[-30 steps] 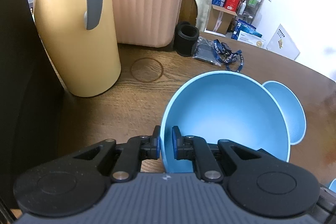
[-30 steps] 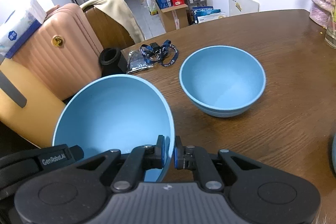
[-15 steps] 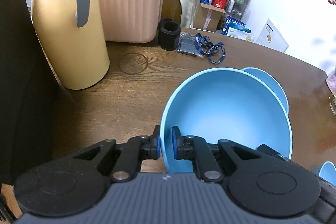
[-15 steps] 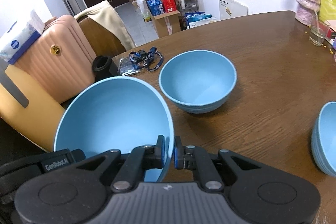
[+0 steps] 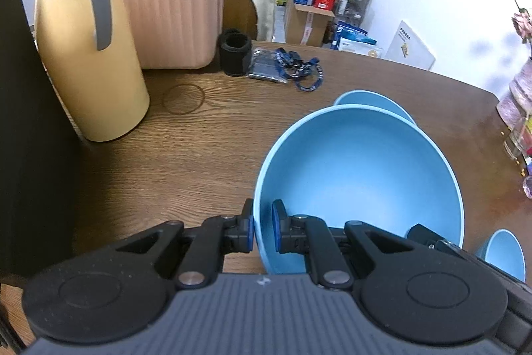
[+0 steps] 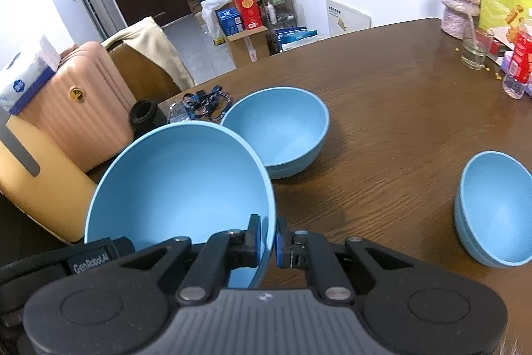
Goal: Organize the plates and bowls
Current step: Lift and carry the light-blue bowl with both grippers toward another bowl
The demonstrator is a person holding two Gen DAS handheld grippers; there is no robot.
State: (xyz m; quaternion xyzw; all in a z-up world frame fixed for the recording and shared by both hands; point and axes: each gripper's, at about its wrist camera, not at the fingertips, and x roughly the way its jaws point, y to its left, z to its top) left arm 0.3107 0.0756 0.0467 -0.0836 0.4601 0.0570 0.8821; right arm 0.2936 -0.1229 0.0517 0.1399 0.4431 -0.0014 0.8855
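Above the table [image 6: 382, 108], I have both grippers, left [image 5: 262, 227] and right [image 6: 267, 240], pinching one big bowl's [image 6: 179, 185] rim, unstacked, with two bowls, at twelve [image 6: 276, 128] and three o'clock [image 6: 492, 212], left.

right tool [image 6: 267, 241] at lower centre clamps the rim of a large light-blue bowl [image 6: 179, 185]; a second light-blue bowl [image 6: 279, 128] sits mid-frame on the brown wooden table [image 6: 399, 108], a third [image 6: 492, 215] at right.
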